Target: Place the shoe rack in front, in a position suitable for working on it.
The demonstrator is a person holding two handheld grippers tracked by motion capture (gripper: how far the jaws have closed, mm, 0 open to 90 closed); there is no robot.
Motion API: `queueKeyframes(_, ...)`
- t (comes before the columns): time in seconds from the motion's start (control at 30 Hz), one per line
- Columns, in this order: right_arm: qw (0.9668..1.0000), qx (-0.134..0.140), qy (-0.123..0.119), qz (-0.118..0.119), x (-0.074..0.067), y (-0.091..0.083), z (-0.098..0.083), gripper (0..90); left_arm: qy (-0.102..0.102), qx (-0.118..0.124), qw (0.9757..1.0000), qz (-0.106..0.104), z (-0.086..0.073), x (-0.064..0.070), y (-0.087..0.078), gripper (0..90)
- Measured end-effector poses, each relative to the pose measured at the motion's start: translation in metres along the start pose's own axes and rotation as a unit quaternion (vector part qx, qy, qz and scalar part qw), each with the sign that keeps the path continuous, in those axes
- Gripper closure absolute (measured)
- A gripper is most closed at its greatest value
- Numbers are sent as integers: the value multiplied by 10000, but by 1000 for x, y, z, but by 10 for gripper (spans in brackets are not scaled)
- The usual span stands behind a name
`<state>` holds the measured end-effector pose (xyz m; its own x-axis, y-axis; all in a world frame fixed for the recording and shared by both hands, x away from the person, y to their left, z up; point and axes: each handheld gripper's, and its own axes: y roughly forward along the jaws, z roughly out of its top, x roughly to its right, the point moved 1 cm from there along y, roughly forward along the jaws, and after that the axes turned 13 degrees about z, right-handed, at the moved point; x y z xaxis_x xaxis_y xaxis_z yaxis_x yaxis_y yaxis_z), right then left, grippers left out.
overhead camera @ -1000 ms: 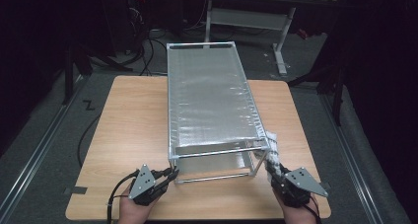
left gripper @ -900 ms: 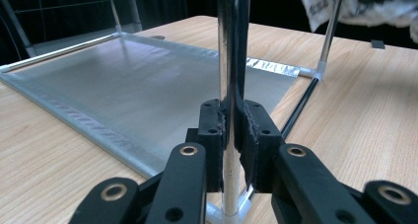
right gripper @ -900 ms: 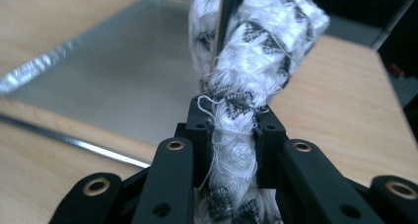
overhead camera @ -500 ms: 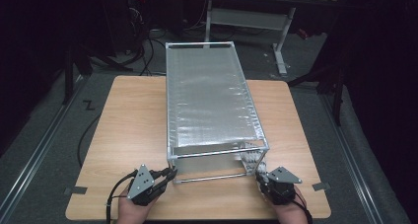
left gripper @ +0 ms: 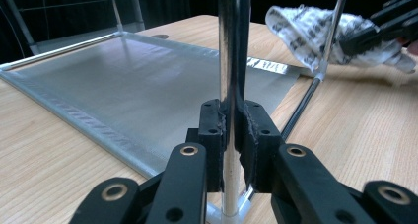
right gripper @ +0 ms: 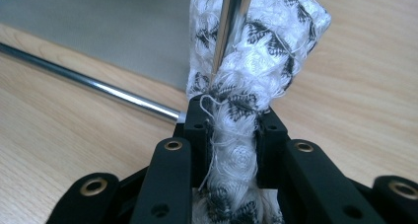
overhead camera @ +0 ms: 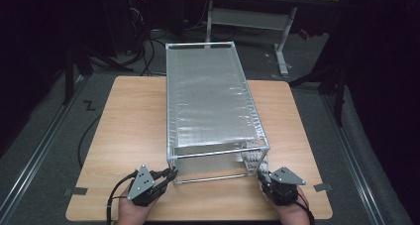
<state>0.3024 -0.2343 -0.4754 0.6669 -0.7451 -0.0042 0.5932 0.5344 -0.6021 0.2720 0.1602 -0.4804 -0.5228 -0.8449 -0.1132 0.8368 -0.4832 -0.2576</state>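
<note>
A metal wire rack with grey mesh shelves stands lengthwise on the wooden table. My left gripper is at its near left corner, shut on the upright chrome leg; the pads clamp the tube just above the lower shelf. My right gripper is at the near right corner, shut on a white cloth with black pattern. The cloth wraps the right leg low down. From the left gripper view, the cloth and the right gripper sit across the shelf.
A low chrome crossbar joins the two near legs just above the tabletop. The table's near edge runs close under both hands. Beyond the table stand desk legs and cables on a dark floor.
My right gripper has come down the near right leg with the cloth, from near the top corner to low by the table. The left gripper has stayed put.
</note>
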Motion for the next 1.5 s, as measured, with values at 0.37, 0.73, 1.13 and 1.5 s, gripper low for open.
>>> queueKeyframes(0.37, 9975, 666, -201, -137, -8, -35, 21, 728, 16, 0, 10000, 0, 0, 0, 0, 800)
queueKeyframes(0.73, 9929, 1133, -257, -240, -17, -57, 33, 720, 31, 8, 10000, -10, 0, 1, 0, 800)
queueKeyframes(1.13, 9995, 296, -75, -1, -7, -16, 8, 723, 30, 2, 10000, -14, 0, 1, 0, 801)
queueKeyframes(1.5, 9985, -504, 25, 213, 0, 18, -15, 722, 26, 2, 10000, -17, 0, 1, 0, 801)
